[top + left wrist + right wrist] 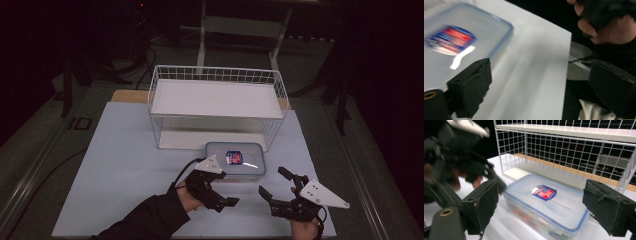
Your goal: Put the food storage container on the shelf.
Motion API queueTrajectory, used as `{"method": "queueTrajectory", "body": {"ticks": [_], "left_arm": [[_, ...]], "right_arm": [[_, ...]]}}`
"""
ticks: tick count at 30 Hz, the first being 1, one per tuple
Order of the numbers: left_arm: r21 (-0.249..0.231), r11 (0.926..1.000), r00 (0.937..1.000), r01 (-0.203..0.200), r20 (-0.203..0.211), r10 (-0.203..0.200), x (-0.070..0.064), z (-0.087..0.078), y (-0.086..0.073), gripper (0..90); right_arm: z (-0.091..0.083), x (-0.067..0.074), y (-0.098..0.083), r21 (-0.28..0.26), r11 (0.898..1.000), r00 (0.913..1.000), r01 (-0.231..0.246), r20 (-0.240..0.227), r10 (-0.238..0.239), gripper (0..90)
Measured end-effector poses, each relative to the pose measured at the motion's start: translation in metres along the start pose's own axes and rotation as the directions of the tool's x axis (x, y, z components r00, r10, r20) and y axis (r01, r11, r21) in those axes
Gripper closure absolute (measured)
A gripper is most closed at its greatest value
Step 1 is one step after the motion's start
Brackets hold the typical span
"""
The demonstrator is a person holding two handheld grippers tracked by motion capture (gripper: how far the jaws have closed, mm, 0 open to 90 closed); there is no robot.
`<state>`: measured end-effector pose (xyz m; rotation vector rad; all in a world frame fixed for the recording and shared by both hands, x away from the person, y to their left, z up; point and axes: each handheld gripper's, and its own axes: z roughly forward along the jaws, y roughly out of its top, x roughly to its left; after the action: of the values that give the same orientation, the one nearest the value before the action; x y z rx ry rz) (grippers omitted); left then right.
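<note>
A clear plastic food box (235, 159) with a blue-rimmed lid and a red and blue label lies on the pale board (125, 165), just in front of the wire rack. My left gripper (226, 192) hovers at the box's front left corner, open, with nothing between its pads. In the left gripper view the blurred lid (461, 37) lies beyond the left jaw of that gripper (541, 85). My right gripper (274, 182) stands open to the front right of the box and apart from it. Its own view frames the box (564, 207) ahead of the wide jaws.
A white wire rack (217, 100) with a flat white shelf on top stands behind the box, its lower level low and open at the front. The board's front edge (190, 234) runs close under both hands. Dark floor and a metal frame (240, 25) lie beyond.
</note>
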<state>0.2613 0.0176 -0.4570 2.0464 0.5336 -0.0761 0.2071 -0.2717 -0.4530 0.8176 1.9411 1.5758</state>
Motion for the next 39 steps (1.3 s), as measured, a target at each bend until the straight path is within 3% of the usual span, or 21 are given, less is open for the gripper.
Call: {"method": "queueTrajectory", "body": {"ticks": [3,4,5,9,13,15,17,18,19,21,24,27,28,29,30,33,34,35,36,38,39], "left_arm": [[-0.05,0.9986,0.9991,-0.014,-0.041,0.012,0.0,-0.028,0.006,4.4],[-0.05,0.9986,0.9991,-0.014,-0.041,0.012,0.0,-0.028,0.006,4.4],[-0.072,0.9974,0.9974,-0.009,-0.073,0.004,0.004,-0.042,0.009,4.4],[-0.108,0.994,0.9953,0.014,-0.094,-0.024,0.014,-0.062,0.01,4.4],[-0.116,0.9928,0.9909,0.03,-0.127,-0.045,0.026,-0.071,0.009,4.4],[-0.125,0.9898,0.9882,0.068,-0.128,-0.084,0.035,-0.073,0.009,4.4],[-0.136,0.9848,0.9807,0.108,-0.147,-0.128,0.048,-0.074,0.008,4.4],[-0.136,0.9848,0.9807,0.108,-0.147,-0.128,0.048,-0.074,0.008,4.4],[-0.131,0.9815,0.9751,0.14,-0.154,-0.159,0.056,-0.071,0.008,4.4],[-0.125,0.9795,0.9721,0.158,-0.154,-0.177,0.061,-0.069,0.007,4.5],[-0.132,0.9617,0.9556,0.24,-0.142,-0.258,0.077,-0.062,0.004,4.5],[-0.132,0.934,0.9308,0.332,-0.115,-0.347,0.094,-0.054,-0.002,4.5],[-0.124,0.9106,0.9092,0.394,-0.092,-0.406,0.103,-0.049,-0.006,4.5],[-0.128,0.8982,0.8975,0.421,-0.086,-0.433,0.107,-0.046,-0.008,4.6],[-0.128,0.8982,0.8975,0.421,-0.086,-0.433,0.107,-0.046,-0.008,4.6],[-0.112,0.8642,0.8646,0.491,-0.061,-0.499,0.118,-0.038,-0.015,4.6],[-0.098,0.8572,0.8562,0.506,-0.065,-0.513,0.121,-0.035,-0.017,4.7],[-0.084,0.8378,0.8363,0.54,-0.062,-0.545,0.126,-0.03,-0.022,4.7],[-0.084,0.8378,0.8363,0.54,-0.062,-0.545,0.126,-0.03,-0.022,4.8],[-0.067,0.8215,0.8203,0.566,-0.051,-0.57,0.131,-0.025,-0.025,4.9],[-0.059,0.8103,0.8095,0.583,-0.043,-0.586,0.134,-0.023,-0.027,4.9]], "right_arm": [[0.002,0.0,0.001,0.005,1.0,0.9999,0.006,-0.013,-0.006,12.0],[0.002,0.0,0.001,0.005,1.0,0.9999,0.006,-0.013,-0.006,12.0],[0.005,-0.001,0.004,0.013,1.0,0.9997,0.007,-0.024,-0.006,10.9],[0.01,0.002,0.007,0.012,1.0,0.9989,0.012,-0.045,-0.011,10.9],[0.012,0.003,0.012,0.01,0.999,0.9981,0.03,-0.053,-0.029,10.7],[0.014,0.003,0.016,0.012,0.998,0.998,0.053,-0.034,-0.053,10.7],[0.015,0.002,0.022,0.004,0.998,0.9975,0.065,-0.028,-0.064,10.8],[0.015,0.002,0.022,0.004,0.998,0.9975,0.065,-0.028,-0.064,10.8],[0.016,0.001,0.025,0.003,0.997,0.9971,0.073,-0.023,-0.073,11.8],[0.017,0.001,0.026,0.006,0.998,0.9972,0.07,-0.026,-0.07,14.9],[0.019,-0.002,0.028,0.022,0.998,0.9978,0.059,-0.033,-0.058,14.8],[0.019,-0.006,0.027,0.03,0.999,0.9989,0.031,-0.035,-0.03,14.5],[0.019,-0.007,0.027,0.036,0.999,0.9992,0.021,-0.036,-0.02,14.1],[0.018,-0.009,0.027,0.027,1.0,0.9988,0.012,-0.047,-0.01,13.7],[0.017,-0.01,0.026,0.023,1.0,0.9983,0.0,-0.058,0.001,13.1],[0.018,-0.012,0.026,0.046,0.999,0.9988,-0.015,-0.046,0.017,12.4],[0.018,-0.013,0.026,0.049,0.999,0.9982,-0.024,-0.053,0.027,11.5],[0.018,-0.013,0.025,0.057,0.998,0.9983,-0.033,-0.047,0.036,10.8],[0.019,-0.014,0.025,0.07,0.997,0.9987,-0.034,-0.035,0.036,10.8],[0.02,-0.014,0.025,0.079,0.996,0.999,-0.031,-0.03,0.034,10.6],[0.02,-0.014,0.024,0.086,0.996,0.9993,-0.025,-0.026,0.028,10.5]]}}
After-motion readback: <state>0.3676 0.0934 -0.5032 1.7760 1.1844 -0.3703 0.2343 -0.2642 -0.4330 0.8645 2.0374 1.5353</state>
